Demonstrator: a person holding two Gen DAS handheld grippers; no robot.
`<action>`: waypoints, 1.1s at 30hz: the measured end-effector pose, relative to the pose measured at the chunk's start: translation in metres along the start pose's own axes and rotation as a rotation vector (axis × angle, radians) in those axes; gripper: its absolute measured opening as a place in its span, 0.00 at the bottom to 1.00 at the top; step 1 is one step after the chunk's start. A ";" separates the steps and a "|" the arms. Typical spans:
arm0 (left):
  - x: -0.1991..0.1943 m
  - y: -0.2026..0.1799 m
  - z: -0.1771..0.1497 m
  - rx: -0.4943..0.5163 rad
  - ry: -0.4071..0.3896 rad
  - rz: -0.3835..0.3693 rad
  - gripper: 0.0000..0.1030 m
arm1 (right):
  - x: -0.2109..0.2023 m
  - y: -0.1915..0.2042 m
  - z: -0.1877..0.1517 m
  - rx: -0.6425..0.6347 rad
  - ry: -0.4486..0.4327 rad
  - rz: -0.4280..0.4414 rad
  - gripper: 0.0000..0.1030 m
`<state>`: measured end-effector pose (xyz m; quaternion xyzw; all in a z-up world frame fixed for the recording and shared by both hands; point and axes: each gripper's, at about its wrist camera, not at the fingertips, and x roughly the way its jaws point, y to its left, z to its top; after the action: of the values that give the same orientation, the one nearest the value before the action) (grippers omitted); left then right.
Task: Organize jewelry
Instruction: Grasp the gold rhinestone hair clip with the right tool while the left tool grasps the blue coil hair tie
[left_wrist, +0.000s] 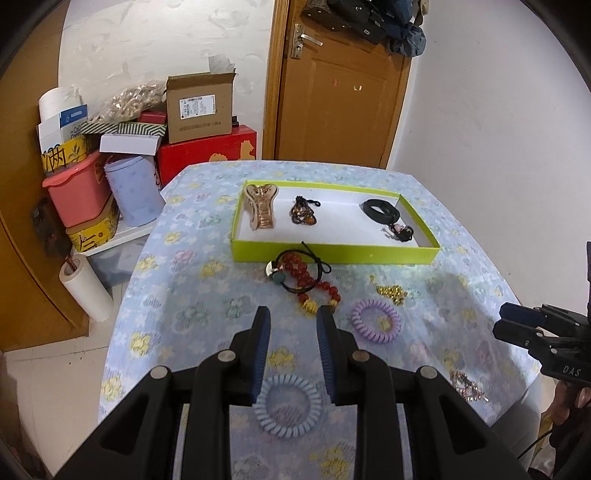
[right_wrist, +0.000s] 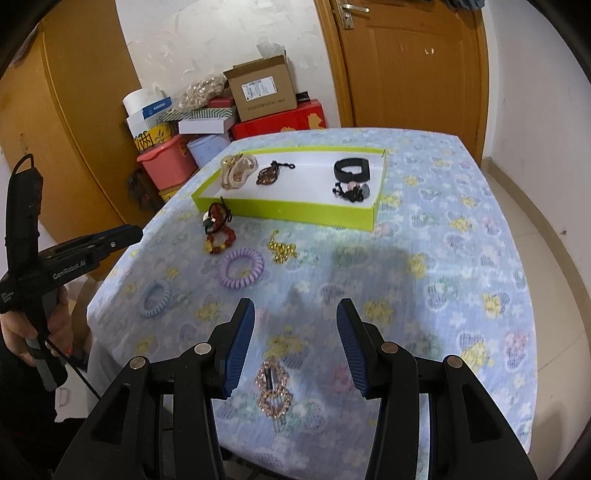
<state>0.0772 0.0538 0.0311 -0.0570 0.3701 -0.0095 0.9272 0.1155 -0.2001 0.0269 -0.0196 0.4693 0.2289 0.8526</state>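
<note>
Both grippers hover spread over loose jewelry on the floral tablecloth; nothing held.

Left gripper fingers apart at a moderate gap, empty; blue coil hair tie lies nearest, under and between them; at 12 o'clock just past the tips the red bead bracelet tangled with a black cord; purple coil hair tie at 1 o'clock; gold chain beyond it; right gripper fingers wide, empty; rhinestone hair clip on the cloth between them; farthest, green tray at 12 o'clock holding the beige claw clip, brown beaded piece, black band, dark charm cluster; cardboard box behind.
</note>
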 end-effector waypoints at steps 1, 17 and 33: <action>0.000 0.001 -0.002 0.001 0.004 0.001 0.26 | 0.000 0.001 -0.001 -0.001 0.003 -0.002 0.46; 0.007 0.010 -0.033 -0.001 0.057 0.033 0.26 | 0.011 0.013 -0.007 -0.045 0.030 0.014 0.46; 0.028 0.015 -0.060 0.017 0.130 0.073 0.26 | 0.036 0.023 -0.043 -0.116 0.141 0.006 0.46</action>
<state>0.0557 0.0613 -0.0331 -0.0350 0.4314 0.0176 0.9013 0.0886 -0.1771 -0.0217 -0.0836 0.5140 0.2562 0.8144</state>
